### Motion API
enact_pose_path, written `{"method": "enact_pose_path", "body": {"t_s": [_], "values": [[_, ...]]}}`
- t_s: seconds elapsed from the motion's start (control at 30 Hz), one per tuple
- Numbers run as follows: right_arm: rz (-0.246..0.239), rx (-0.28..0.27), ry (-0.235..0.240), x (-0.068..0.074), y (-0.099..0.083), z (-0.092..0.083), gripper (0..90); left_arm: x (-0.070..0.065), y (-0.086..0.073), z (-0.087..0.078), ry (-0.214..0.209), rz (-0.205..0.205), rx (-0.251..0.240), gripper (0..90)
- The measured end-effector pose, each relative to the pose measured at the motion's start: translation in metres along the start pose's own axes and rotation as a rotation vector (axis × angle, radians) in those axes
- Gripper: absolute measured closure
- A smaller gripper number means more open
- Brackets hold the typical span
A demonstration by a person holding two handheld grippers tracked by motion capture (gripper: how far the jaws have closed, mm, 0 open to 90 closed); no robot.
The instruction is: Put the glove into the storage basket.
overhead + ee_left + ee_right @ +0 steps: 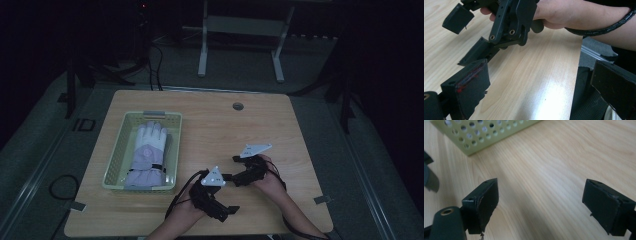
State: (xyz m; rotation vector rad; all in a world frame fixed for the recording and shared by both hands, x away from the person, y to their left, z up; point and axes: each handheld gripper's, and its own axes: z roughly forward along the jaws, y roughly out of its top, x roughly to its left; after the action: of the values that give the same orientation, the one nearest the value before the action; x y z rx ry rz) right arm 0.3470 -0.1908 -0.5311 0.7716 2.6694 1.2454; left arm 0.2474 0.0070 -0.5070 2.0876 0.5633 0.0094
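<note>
Left gripper [536,82] jaws spread, empty, right gripper [541,205] jaws spread, empty, green basket [486,135] ahead of it, glove [147,155] inside basket.

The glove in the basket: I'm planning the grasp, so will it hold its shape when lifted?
Probably not. The glove looks padded and soft, so it would likely droop from a pinch. It seems light for its bulk. Its strap may snag the basket wall.
</note>
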Motion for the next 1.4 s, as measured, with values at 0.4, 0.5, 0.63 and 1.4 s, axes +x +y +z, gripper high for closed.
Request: {"method": "enact_pose_path", "body": {"t_s": [0.4, 0.5, 0.63, 1.4], "values": [[0.021, 0.012, -0.023, -0.009, -0.036, -0.02, 13.6, 0.004, -0.019, 0.026, -0.02, 0.023, 0.004, 2.4], [0.03, 0.013, -0.039, -0.011, -0.045, -0.024, 13.5, 0.005, -0.023, 0.032, -0.026, 0.011, 0.0, 2.4], [0.039, 0.015, -0.046, -0.014, -0.052, -0.026, 13.1, 0.004, -0.028, 0.039, -0.035, 0.006, 0.006, 2.3], [0.021, -0.017, -0.104, -0.01, -0.082, -0.05, 12.1, -0.004, -0.036, 0.059, -0.04, 0.038, 0.014, 2.4]]}}
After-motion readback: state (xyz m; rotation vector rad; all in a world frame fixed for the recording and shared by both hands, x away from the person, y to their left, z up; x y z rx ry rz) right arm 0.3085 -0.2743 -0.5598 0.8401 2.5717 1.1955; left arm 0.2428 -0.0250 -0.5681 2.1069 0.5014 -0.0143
